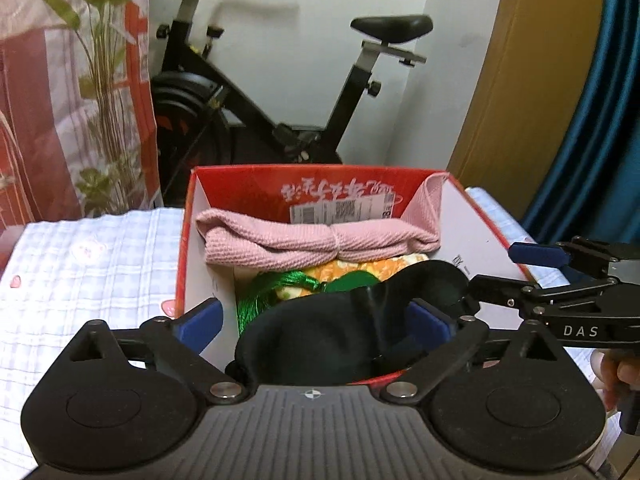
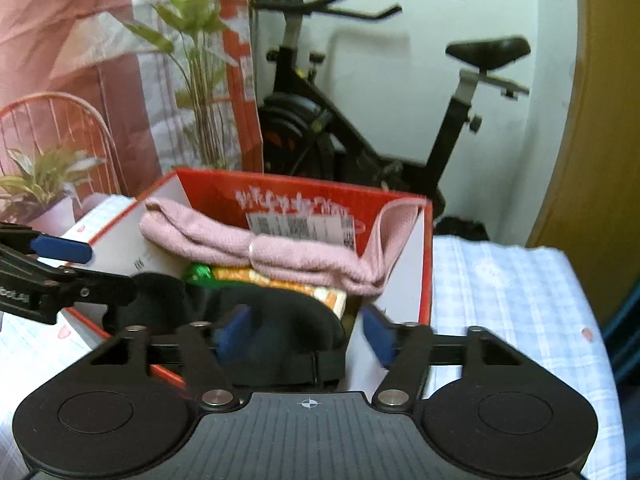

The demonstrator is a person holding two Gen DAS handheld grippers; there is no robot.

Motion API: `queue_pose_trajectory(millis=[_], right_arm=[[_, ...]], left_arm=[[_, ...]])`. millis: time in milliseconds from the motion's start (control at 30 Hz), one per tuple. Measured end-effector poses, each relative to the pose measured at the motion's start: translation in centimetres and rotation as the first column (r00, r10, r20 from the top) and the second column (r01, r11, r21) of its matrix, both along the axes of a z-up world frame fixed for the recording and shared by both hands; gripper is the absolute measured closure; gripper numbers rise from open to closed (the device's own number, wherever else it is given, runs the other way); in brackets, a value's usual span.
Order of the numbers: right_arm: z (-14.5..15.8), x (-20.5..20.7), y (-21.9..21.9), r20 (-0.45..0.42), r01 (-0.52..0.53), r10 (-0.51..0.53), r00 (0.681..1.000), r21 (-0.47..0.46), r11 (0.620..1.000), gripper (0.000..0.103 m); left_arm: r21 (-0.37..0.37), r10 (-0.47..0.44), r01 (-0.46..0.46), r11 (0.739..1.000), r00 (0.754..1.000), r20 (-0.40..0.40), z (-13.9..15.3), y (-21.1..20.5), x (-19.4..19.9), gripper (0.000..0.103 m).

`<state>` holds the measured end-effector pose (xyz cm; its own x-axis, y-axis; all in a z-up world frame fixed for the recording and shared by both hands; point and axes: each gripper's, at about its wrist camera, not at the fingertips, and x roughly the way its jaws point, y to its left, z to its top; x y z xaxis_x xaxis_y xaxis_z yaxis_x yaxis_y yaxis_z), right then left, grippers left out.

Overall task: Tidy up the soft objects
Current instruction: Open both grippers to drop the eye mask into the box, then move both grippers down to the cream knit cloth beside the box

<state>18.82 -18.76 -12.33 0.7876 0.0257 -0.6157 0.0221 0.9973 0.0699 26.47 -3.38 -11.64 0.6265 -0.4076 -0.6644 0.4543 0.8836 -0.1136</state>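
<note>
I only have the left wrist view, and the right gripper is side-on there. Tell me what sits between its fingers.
Observer: In the right wrist view the right gripper stands open. The end of the black eye mask lies by its left-hand pad, with a gap to the other pad.
Operator: Check the mask's near edge; it's hidden here.
Observer: A flat black strap runs along it, inside the red box.
Operator: Report what's right of the box.
Observer: Checked cloth, with a small red spot near its far right edge.
</note>
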Motion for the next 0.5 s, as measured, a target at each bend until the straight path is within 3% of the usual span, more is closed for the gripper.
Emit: queue_pose_trajectory(millis=[167, 500], right_arm=[[1.2, -1.3, 0.3, 0.048, 0.001, -0.001, 0.999, 0.002, 1.0, 0.004], [2.3, -3.6, 0.9, 0.12, 0.011, -0.016, 0.993, 0.04, 0.999, 0.0]], left_arm=[[0.018, 0.035, -0.036, 0.999, 0.998, 0.048, 1.1, 0.7, -1.5, 0.0], [0.045, 0.115, -0.12, 0.992, 0.987, 0.113, 1.8, 3.2, -4.3, 0.0]])
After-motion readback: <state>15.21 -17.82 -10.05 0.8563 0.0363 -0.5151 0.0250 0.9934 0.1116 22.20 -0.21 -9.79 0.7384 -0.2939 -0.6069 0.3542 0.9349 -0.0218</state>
